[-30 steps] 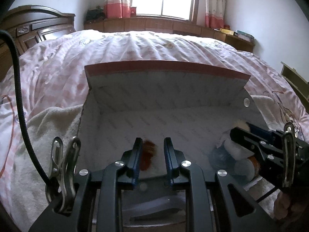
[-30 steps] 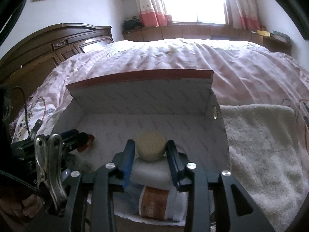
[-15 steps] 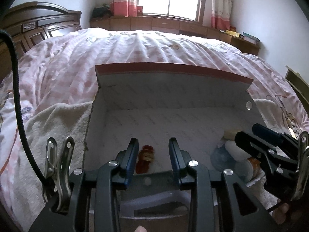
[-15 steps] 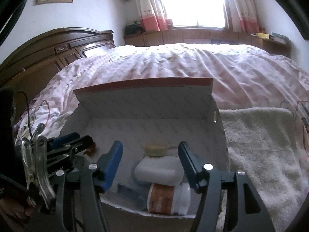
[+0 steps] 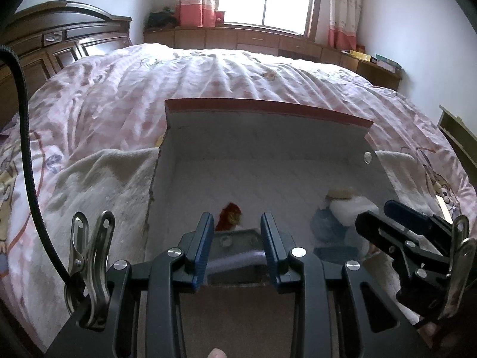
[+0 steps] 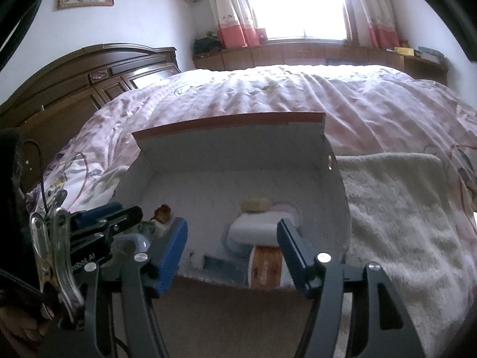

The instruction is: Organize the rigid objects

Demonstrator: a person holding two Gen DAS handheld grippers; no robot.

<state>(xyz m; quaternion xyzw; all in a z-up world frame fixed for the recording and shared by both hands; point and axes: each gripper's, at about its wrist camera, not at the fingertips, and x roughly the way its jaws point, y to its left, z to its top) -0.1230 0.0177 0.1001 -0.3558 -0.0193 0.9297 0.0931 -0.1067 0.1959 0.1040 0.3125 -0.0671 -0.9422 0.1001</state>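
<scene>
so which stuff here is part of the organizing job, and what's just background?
Job:
- white box
- red-topped small bottle
- tan round piece
- white container
- brown-label jar
- left claw, open
- right claw, open

Background:
- white towel
- pink quilt
- headboard

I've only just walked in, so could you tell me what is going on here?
A person is sorting small items into a white box on the bed. Both grippers, left and right, are open and empty at the box's front edge. Inside lie a small red-capped bottle, a white bottle, a round tan piece and an orange-labelled jar.
</scene>
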